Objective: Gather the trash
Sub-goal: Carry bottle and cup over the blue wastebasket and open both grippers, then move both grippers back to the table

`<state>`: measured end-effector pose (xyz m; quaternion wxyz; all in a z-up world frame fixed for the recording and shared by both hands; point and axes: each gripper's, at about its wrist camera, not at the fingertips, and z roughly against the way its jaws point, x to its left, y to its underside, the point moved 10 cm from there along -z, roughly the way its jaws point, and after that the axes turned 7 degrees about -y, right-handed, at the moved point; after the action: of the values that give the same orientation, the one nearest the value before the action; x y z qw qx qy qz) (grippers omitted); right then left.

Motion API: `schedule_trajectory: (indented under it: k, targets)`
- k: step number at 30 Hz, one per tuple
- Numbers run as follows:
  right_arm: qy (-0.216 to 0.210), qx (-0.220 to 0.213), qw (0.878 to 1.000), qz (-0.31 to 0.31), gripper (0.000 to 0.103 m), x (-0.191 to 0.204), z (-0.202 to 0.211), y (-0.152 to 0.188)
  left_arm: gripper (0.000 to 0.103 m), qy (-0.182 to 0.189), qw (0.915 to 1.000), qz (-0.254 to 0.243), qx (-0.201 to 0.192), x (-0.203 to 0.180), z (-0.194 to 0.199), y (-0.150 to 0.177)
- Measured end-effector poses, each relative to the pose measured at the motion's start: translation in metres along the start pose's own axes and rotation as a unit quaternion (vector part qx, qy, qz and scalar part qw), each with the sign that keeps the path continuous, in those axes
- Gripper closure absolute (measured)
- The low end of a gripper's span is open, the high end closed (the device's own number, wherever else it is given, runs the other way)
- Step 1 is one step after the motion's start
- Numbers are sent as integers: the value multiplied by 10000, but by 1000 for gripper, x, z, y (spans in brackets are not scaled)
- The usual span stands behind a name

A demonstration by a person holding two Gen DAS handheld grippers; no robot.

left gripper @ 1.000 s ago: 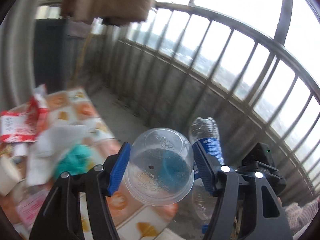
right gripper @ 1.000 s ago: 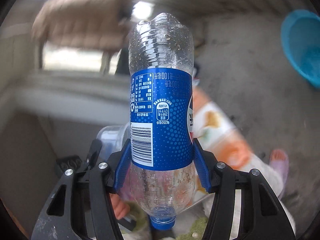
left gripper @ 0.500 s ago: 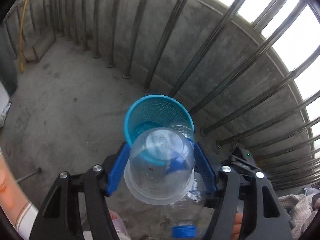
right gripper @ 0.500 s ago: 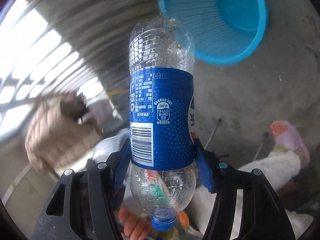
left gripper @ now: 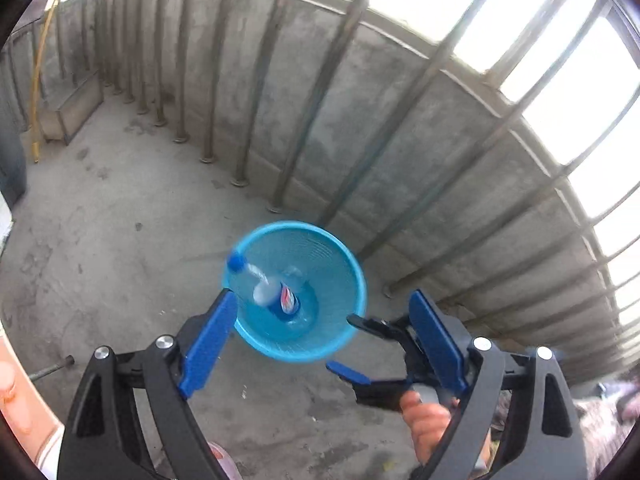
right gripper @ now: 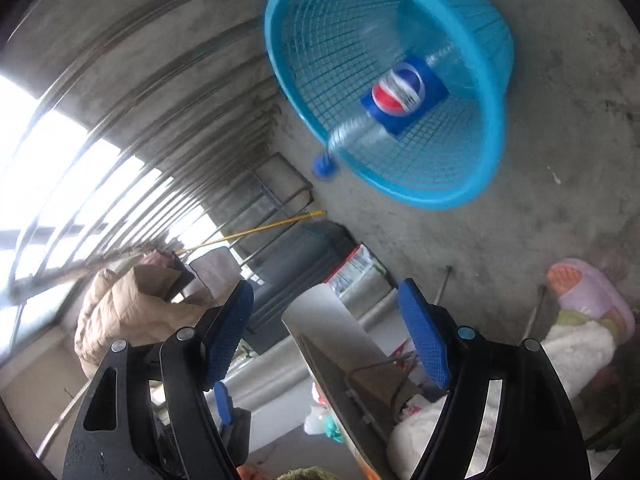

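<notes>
A blue mesh waste basket (left gripper: 344, 344) stands on the concrete floor; it also shows in the right wrist view (right gripper: 486, 160). A clear plastic bottle with a blue label (right gripper: 404, 96) lies tilted inside it, its blue cap (right gripper: 324, 166) sticking over the rim; the bottle also shows in the left wrist view (left gripper: 276, 296). A clear plastic cup is faintly visible inside the basket (left gripper: 294, 274). My left gripper (left gripper: 320, 336) is open and empty above the basket. My right gripper (right gripper: 326, 332) is open and empty; it also shows in the left wrist view (left gripper: 352, 344), just right of the basket.
A concrete parapet with metal railing bars (left gripper: 320, 92) curves behind the basket. A pink slipper (right gripper: 588, 292) and a clothed leg are at the right. A table edge (right gripper: 336, 344), a beige jacket (right gripper: 132, 300) and a yellow pole (right gripper: 256, 230) are behind.
Both grippers have opened. The bottle left my right gripper and the cup left my left gripper; both are now in the blue basket.
</notes>
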<state>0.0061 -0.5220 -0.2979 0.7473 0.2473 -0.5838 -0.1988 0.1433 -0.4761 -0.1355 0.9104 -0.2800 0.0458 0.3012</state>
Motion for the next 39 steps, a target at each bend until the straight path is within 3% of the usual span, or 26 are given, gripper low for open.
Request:
schedule_trajectory:
  k: [6, 8, 10, 12, 15, 18, 19, 22, 24, 25, 26, 28, 30, 32, 33, 34, 36, 39]
  targets:
    - [479, -151, 9955, 800, 31, 6, 15, 15, 18, 72, 9997, -221, 31, -5, 44, 45]
    - [693, -242, 9901, 1200, 31, 10, 30, 24, 17, 229, 9996, -125, 75, 1, 61, 61]
    - [837, -247, 9824, 1650, 27, 19, 39, 37, 10, 623, 9979, 35, 196, 2, 77, 77]
    - [949, -210, 9710, 2184, 25, 32, 44, 56, 9, 971, 9947, 292, 145, 6, 103, 93]
    - [1330, -141, 9406, 3121, 21, 53, 42, 92, 6, 949, 9936, 529, -296, 23, 145, 111]
    - [1817, -94, 8918, 4142, 20, 73, 31, 133, 6, 478, 9929, 748, -788, 50, 185, 132]
    - [1968, -39, 8664, 4590, 19, 82, 22, 153, 6, 315, 9919, 812, -920, 59, 197, 139]
    - [2150, 88, 8091, 5469, 15, 95, 6, 199, 6, -267, 9854, 1118, -1254, 94, 232, 168]
    - [2136, 223, 7615, 6116, 9, 102, -9, 240, 6, -625, 9775, 1394, -1453, 117, 256, 191]
    - [2122, 254, 7466, 6300, 8, 102, -15, 253, 6, -717, 9737, 1520, -1539, 125, 265, 200]
    - [2134, 265, 7230, 6565, 8, 103, -24, 271, 6, -821, 9655, 1779, -1717, 139, 279, 214]
    - [2204, 249, 6784, 7004, 8, 101, -40, 297, 6, -765, 9561, 2063, -1938, 155, 295, 230]
    - [2215, 113, 6222, 7508, 8, 101, -53, 323, 6, -598, 9420, 2364, -2305, 169, 316, 248]
    - [2186, -23, 5515, 8050, 8, 100, -65, 351, 6, -755, 9255, 2621, -2628, 186, 333, 266]
    - [2121, -57, 5204, 8271, 8, 100, -70, 366, 6, -834, 9212, 2670, -2704, 192, 337, 270]
    - [2022, -44, 4998, 8422, 8, 101, -75, 381, 6, -984, 9151, 2735, -2793, 200, 343, 278]
    - [1787, 77, 4842, 8565, 8, 104, -80, 403, 6, -1183, 9095, 2805, -2832, 212, 347, 287]
    - [1506, 608, 4784, 8630, 8, 84, -99, 432, 6, -1335, 9032, 2985, -2780, 237, 349, 297]
